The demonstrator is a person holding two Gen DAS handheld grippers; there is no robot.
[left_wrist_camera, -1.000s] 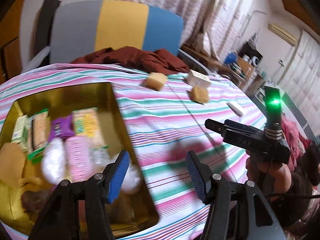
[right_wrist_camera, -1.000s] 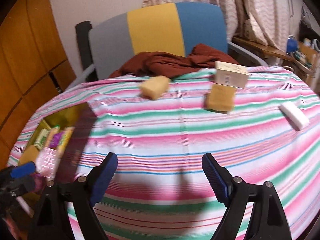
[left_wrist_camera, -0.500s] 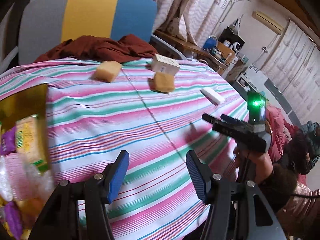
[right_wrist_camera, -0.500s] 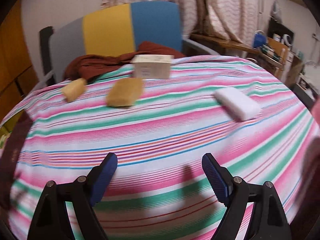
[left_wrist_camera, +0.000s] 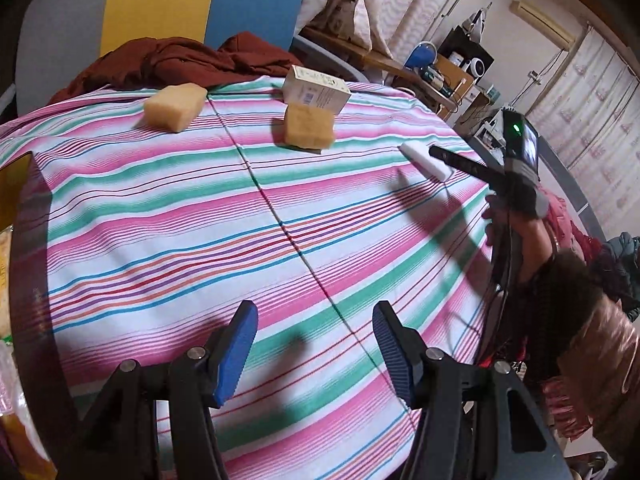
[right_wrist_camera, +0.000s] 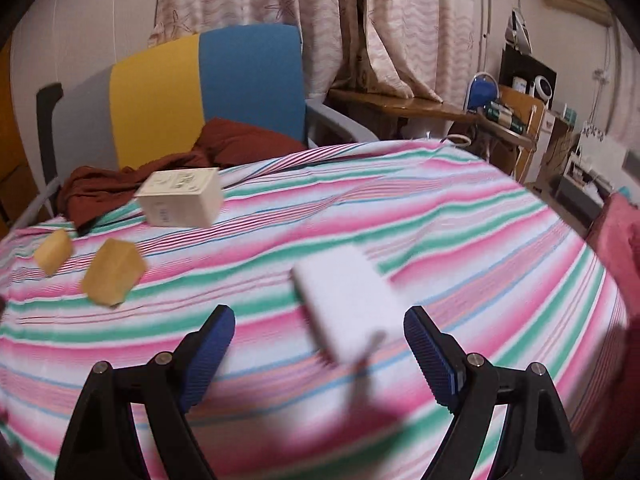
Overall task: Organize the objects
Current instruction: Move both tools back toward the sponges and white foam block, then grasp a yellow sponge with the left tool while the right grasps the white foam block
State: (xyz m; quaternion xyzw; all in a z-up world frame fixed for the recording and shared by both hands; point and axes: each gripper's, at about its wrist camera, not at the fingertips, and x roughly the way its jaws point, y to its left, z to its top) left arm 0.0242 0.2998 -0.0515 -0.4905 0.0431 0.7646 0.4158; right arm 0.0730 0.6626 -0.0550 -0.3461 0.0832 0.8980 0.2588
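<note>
A white bar lies on the striped tablecloth, just ahead of my open, empty right gripper; it also shows in the left wrist view beside the right gripper. Two tan sponges and a cream carton lie at the far side; the right wrist view shows the sponges and the carton to the left. My left gripper is open and empty above the near cloth.
A gold tin with packets sits at the left edge. A maroon cloth lies on a grey, yellow and blue chair behind the table. A cluttered shelf stands at the right.
Both grippers swung right, away from the tin. The right gripper closed in on the white bar, which now sits just ahead of its jaws.
</note>
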